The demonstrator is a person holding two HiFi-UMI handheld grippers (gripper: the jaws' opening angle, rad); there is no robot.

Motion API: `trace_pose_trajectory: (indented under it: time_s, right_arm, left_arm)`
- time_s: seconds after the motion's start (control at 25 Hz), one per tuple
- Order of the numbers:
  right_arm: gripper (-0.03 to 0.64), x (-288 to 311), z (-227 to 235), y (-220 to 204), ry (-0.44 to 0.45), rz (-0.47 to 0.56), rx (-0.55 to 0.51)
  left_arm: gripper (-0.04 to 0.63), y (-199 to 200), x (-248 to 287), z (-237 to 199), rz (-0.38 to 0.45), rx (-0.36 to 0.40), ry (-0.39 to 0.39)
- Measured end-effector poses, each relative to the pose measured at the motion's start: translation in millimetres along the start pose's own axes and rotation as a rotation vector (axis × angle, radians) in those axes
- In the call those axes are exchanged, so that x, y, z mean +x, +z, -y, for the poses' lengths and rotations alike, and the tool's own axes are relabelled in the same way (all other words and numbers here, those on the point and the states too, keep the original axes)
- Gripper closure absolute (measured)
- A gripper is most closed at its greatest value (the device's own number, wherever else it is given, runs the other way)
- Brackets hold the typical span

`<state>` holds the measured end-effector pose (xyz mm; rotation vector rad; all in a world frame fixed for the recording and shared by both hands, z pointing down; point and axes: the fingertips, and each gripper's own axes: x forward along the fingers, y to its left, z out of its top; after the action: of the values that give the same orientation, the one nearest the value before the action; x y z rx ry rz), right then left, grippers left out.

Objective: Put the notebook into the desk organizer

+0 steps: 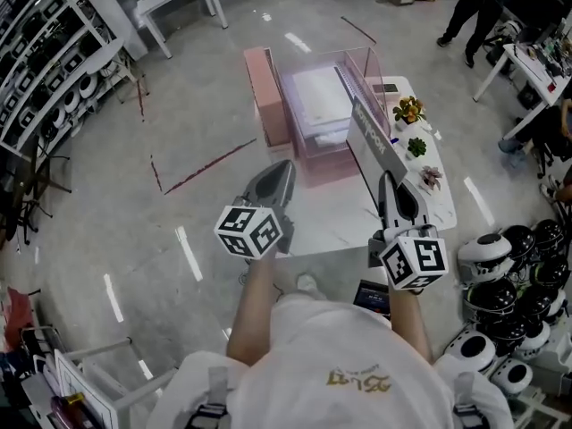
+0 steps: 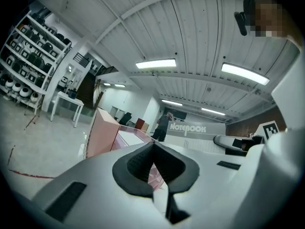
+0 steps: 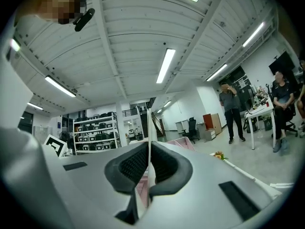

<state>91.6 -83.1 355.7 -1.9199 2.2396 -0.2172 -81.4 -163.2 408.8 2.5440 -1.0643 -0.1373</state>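
The notebook point(image 1: 374, 141) is hanging in the air above the worktop point(image 1: 442, 206), its far end reaching the clear side of the pink desk organizer point(image 1: 266, 96). The right gripper point(image 1: 394, 186) is pinching its near edge, with the jaws almost together on it. The left gripper point(image 1: 281, 170) is hovering alongside, jaws together and holding nothing.

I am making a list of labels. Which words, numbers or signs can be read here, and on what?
"NOTEBOOK": white letters on the thin grey notebook.
Gold print on the person's white shirt: too blurred to read.
Black-and-white marker cubes: square patterns, no words.
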Motion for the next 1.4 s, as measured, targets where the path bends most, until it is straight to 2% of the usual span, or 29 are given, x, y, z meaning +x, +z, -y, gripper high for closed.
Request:
trace_pose_trajectory:
  time_s: [0.4,0.64,0.96,1.4]
  right_arm:
    - [0.597,42,5,8,-0.073,0.016,-0.002]
    - [0.597,56,13,10,-0.079,0.015,-0.029]
    - [0.597,80,26,7,-0.044,0.011,-0.051]
    - [0.597,112,44,7,-0.024,0.009,-0.105]
  left_arm:
    - [0.577,5,43,-31,-0.047,-0.016,-0.084]
    - [0.577,3,59,-41,-0.053,-0.025,-0.082]
    - [0.577,13,72,-46,-0.022,-0.025,-0.058]
    - [0.577,8,102,-52,-0.050,-0.016,-0.039]
